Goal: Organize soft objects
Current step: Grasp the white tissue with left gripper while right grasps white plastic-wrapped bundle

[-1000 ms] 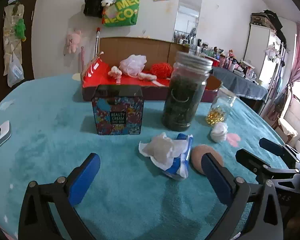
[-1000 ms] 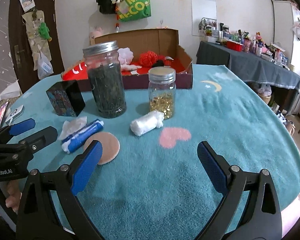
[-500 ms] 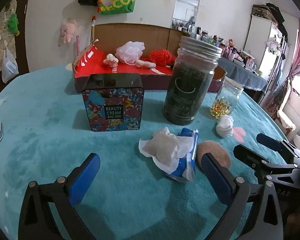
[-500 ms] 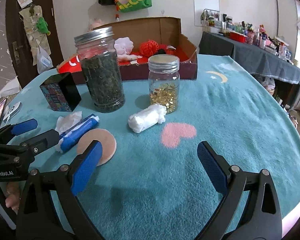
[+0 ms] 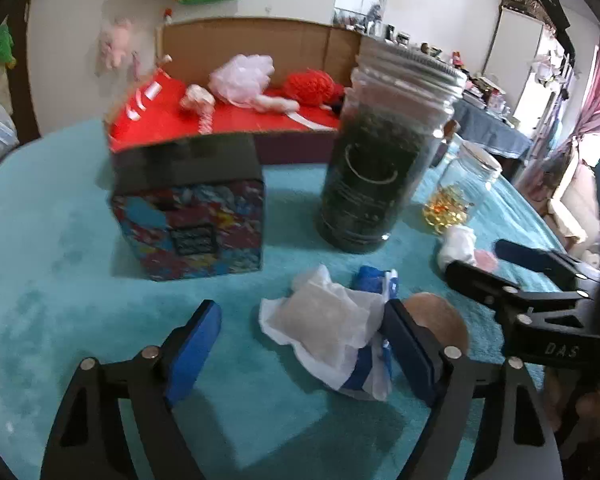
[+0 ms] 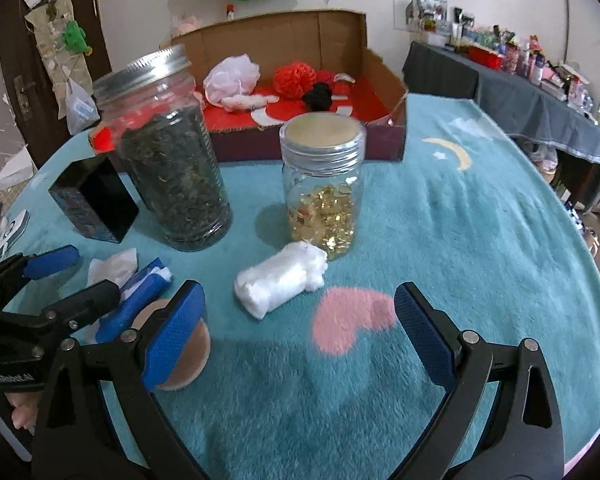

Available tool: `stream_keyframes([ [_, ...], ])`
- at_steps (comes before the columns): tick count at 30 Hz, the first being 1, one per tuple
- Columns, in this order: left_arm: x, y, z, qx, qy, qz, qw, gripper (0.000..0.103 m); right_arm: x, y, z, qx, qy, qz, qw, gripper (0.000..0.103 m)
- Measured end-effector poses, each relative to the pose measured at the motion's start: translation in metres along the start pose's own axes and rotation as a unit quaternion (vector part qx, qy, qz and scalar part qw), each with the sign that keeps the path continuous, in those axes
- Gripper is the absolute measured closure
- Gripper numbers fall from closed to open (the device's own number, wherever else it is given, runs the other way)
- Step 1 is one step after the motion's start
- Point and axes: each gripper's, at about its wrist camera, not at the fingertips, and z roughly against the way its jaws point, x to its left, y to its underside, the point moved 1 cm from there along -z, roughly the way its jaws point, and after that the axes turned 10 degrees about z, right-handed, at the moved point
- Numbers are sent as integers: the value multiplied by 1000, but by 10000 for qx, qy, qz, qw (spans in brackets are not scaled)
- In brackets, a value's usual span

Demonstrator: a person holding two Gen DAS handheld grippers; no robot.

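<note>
My left gripper [image 5: 300, 344] is closing around the crumpled white tissue on its blue wrapper [image 5: 332, 328], near the teal cloth's [image 5: 80, 280] front edge, pads not yet pressing. It looks light and squashy; I'd pinch the bunched middle. My right gripper [image 6: 296, 332] gapes empty.

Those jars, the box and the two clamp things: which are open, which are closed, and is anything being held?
Tall jar of dark leaves: upright, metal lid on.
Small jar of gold capsules: upright, lid on.
Cardboard box: open, soft things inside.
White cotton roll: lying on the blanket, untouched.
Tissue packet: lying partly between the left gripper's fingers.
Left gripper: jaws closing, pads not yet pressing.
Right gripper: open, empty.
</note>
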Motion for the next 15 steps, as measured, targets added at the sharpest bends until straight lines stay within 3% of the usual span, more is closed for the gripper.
stream_keyframes([
  [1, 0, 0, 0, -1, 10, -5, 10000, 22, 0, -1, -3, 57, -89, -13, 9999, 8],
  [4, -1, 0, 2, 48, 185, -12, 9998, 34, -2, -4, -10, 197, -190, -39, 9996, 27],
  [6, -3, 0, 2, 91, 343, -1, 9994, 46, -3, -6, -10, 155, -234, -30, 9996, 37],
  [8, -5, -2, 2, 110, 453, -16, 9989, 56, -2, -7, -11, 160, -272, 30, 9995, 62],
  [12, -8, -3, 5, 145, 646, -55, 9978, 79, 4, -5, -7, 45, -476, 202, 9987, 73],
  [15, -9, -5, 10, 105, 616, -108, 9980, 86, 11, -3, 1, -83, -570, 339, 9978, 78],
])
